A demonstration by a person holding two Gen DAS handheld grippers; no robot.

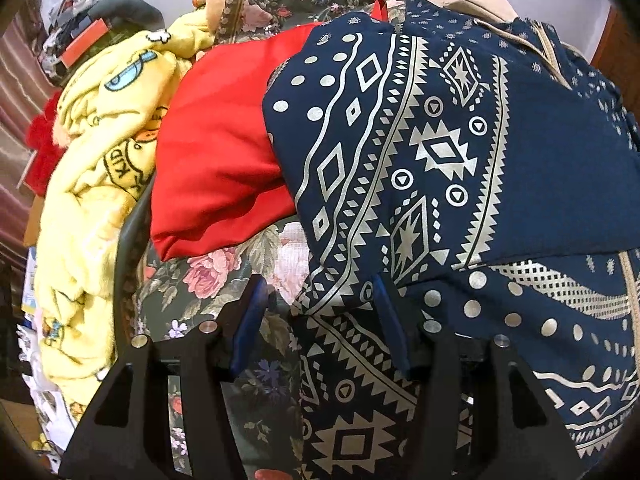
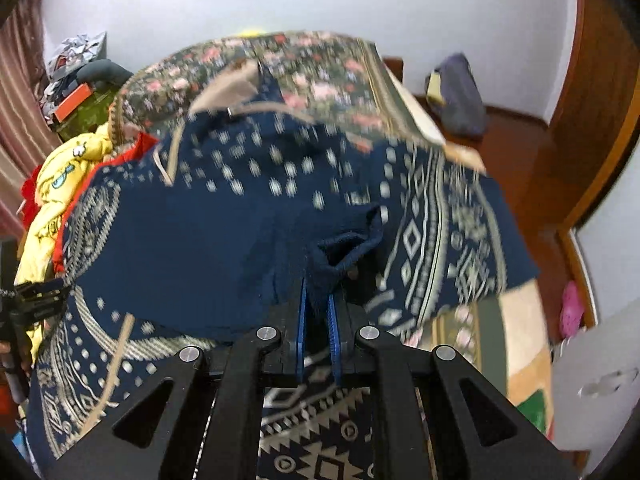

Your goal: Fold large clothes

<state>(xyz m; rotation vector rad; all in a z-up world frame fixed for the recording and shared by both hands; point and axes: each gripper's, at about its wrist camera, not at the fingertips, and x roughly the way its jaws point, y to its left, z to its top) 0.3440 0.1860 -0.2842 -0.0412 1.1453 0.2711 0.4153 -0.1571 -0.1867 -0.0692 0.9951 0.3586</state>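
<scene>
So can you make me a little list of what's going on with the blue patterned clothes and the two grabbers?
garment: navy patterned garment, partly folded over itself, lying on the floral bedcover
right gripper: shut on a bunched edge of the navy patterned garment
left gripper: open, jaws wide apart at the garment's edge, not pinching it
beside it: red garment, then yellow cartoon blanket
picture quality: right wrist view blurred

I count one navy garment (image 1: 460, 152), one red garment (image 1: 216, 140), one yellow blanket (image 1: 92, 184), one floral cover (image 2: 312, 76), and my two grippers: left (image 1: 316, 320), right (image 2: 318, 320).
</scene>
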